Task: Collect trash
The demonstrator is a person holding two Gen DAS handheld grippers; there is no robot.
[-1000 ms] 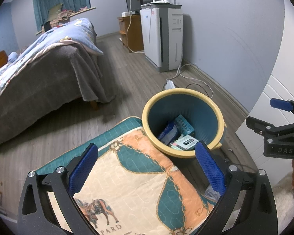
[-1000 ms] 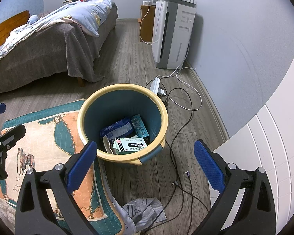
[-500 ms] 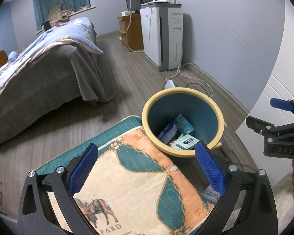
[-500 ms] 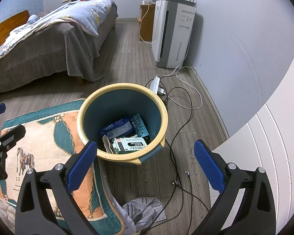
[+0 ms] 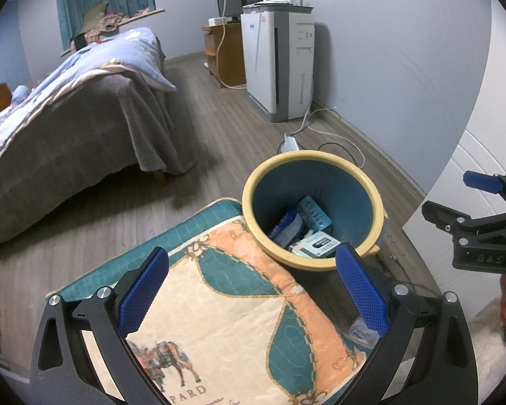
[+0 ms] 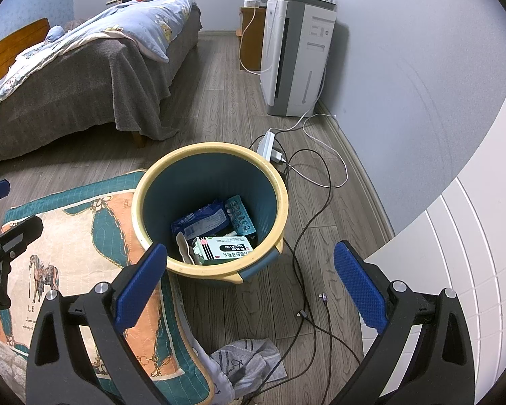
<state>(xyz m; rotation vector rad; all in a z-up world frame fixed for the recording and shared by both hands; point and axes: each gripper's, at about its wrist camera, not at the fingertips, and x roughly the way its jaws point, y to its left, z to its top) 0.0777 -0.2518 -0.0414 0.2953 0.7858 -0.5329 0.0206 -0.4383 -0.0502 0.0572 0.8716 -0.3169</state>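
Both grippers hovering empty over the bin

I'm holding my left gripper [image 5: 253,290] and right gripper [image 6: 249,287] spread wide, gripping nothing, since the trash [image 6: 224,248] is sitting inside the bin [image 6: 158,182] beside the mat [image 5: 219,320].

bin [image 6: 209,155] x1 | packets in it [image 6: 202,221] x3 | tools [image 6: 249,266] x2

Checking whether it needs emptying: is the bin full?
Not full. The bin holds a few packets and a white box at the bottom; its blue inner wall shows above them.
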